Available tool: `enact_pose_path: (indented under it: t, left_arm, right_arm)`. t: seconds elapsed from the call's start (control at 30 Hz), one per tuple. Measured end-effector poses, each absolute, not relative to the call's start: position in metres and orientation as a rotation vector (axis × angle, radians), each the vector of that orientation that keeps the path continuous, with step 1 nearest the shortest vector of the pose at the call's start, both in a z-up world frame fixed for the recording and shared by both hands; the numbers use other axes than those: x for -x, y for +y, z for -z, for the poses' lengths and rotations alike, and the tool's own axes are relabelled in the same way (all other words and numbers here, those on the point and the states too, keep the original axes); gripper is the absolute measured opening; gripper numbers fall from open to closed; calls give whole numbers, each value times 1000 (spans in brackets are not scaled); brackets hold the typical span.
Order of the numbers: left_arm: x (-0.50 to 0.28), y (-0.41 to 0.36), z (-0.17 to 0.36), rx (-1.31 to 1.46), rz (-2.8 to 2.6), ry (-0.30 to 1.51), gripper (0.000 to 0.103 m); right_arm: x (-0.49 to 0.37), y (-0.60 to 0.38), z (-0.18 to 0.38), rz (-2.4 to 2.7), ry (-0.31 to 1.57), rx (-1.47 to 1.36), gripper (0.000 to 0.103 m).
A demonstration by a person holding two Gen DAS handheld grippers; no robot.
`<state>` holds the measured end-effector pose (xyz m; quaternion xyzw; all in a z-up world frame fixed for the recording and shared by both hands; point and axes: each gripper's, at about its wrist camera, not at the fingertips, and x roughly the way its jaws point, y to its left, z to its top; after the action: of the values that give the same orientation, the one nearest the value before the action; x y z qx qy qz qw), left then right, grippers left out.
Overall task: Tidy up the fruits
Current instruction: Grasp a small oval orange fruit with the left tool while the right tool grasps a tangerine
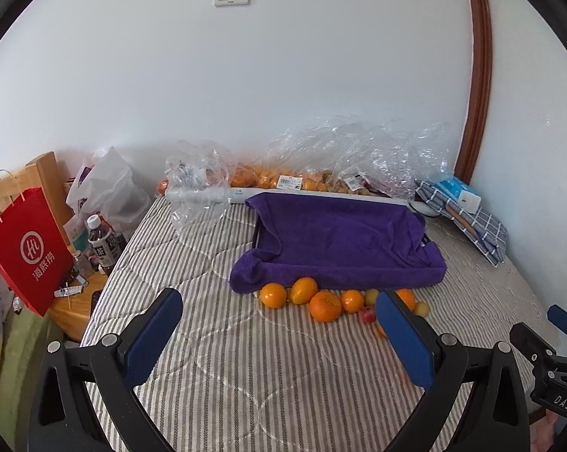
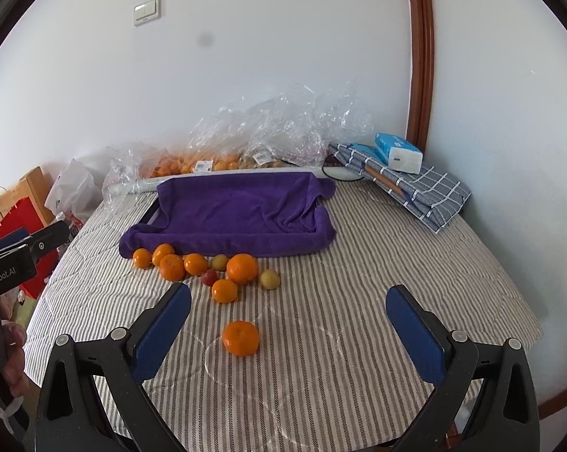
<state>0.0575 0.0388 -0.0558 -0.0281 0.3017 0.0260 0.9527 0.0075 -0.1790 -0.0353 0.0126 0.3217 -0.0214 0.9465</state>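
Several oranges [image 2: 242, 268] lie in a cluster on the striped bed cover, with two small yellow fruits [image 2: 270, 279] and a small red one [image 2: 209, 277], just in front of a tray draped in a purple towel [image 2: 238, 211]. One orange [image 2: 241, 338] sits alone, nearer, between my right gripper's [image 2: 289, 324] open fingers but ahead of them. My left gripper [image 1: 279, 331] is open and empty, short of the same cluster [image 1: 325, 306] and purple towel [image 1: 340, 241]. The left gripper's right pad [image 1: 404, 339] hides part of the fruit.
Crumpled clear plastic bags [image 2: 279, 128] with more oranges line the wall behind the tray. A checked cloth [image 2: 426, 192] and tissue pack [image 2: 398, 152] lie at back right. A red paper bag [image 1: 27, 248], bottles [image 1: 102, 243] and a wooden nightstand [image 1: 76, 309] stand left of the bed.
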Motion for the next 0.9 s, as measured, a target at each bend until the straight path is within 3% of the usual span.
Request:
enact_pose_path:
  t: [0.1,0.2,0.33,0.5,0.73,0.9]
  left_arm:
    - [-69,49,75,64,-57,652,101]
    - [-78,60,95,63,-89,694,91]
    - [-90,74,123,64,-97,782,91]
    - [-97,79,146,53,-90,811,89]
    - [-120,74,164,106,-15,861,89]
    - [-145,70,172,132,-2,875,89]
  right_arm:
    - [-20,-179,62,6,716,-59,98]
    - [-32,-175,91,-39,777,-84,87]
    - [-43,-165,128,-91,837,-112,71]
    - [-51,-154,150,-117,859,-131,65]
    - [-60,-149,160,-94,866,-88,44]
    - [-61,-151,159,-111,862,-87,41]
